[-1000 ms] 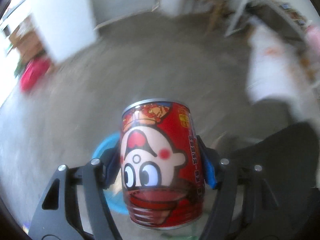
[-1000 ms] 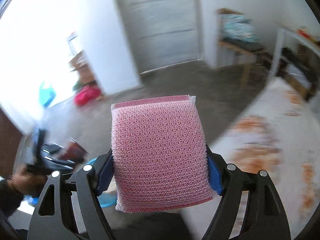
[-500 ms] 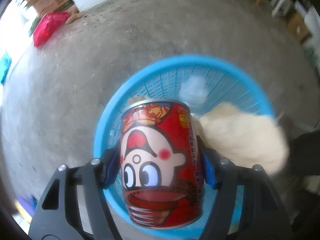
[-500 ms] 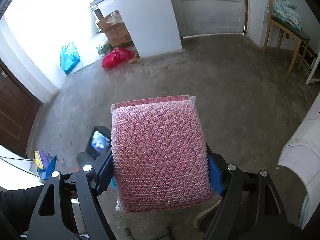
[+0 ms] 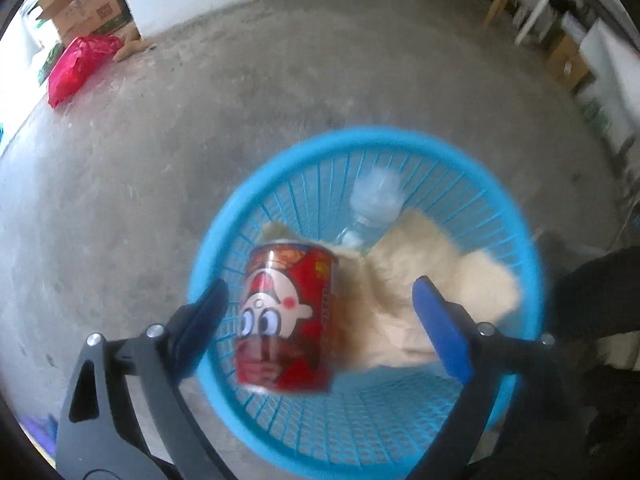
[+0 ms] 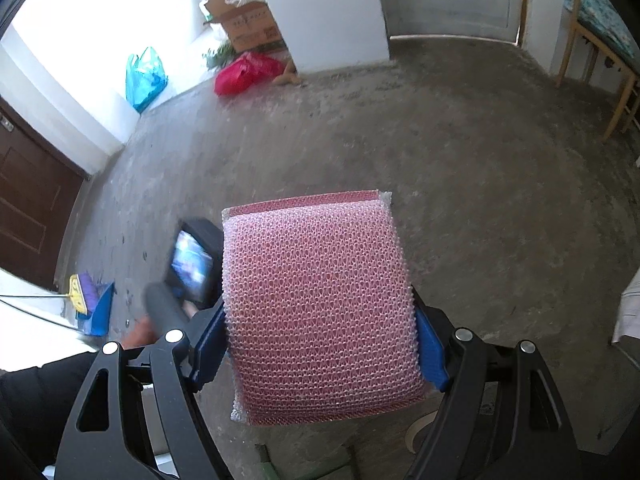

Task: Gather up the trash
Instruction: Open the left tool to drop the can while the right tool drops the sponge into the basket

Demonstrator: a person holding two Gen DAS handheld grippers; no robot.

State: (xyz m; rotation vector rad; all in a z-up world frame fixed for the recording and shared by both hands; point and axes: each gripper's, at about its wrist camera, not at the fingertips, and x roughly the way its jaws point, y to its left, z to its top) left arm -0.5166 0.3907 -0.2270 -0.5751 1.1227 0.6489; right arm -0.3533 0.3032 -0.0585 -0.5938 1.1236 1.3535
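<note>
A lived-in home, likely an entry or utility room. Bare concrete floor point(image 6: 480, 168), white walls, brown panelled door point(image 6: 28, 196). Cardboard boxes point(image 6: 248, 24) and red plastic bag point(image 6: 244, 72) by a pillar; wooden chair point(image 6: 600, 44) at right. Broom and dustpan point(image 6: 90, 300), somewhat blurred, near the doorway.

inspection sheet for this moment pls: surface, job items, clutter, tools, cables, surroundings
Surface: bare concrete floor.
Job's things: red can blurred, loose above blue basket; basket holds cream fluffy item and clear bottle; pink sponge.
Clutter: red bag, blue bag, cardboard boxes, broom and dustpan.
Grippers: left tool has just been opening, pads clear of can; right tool clamped on sponge.
Cables: nothing seen.
Surroundings: brown door, wooden chair.
</note>
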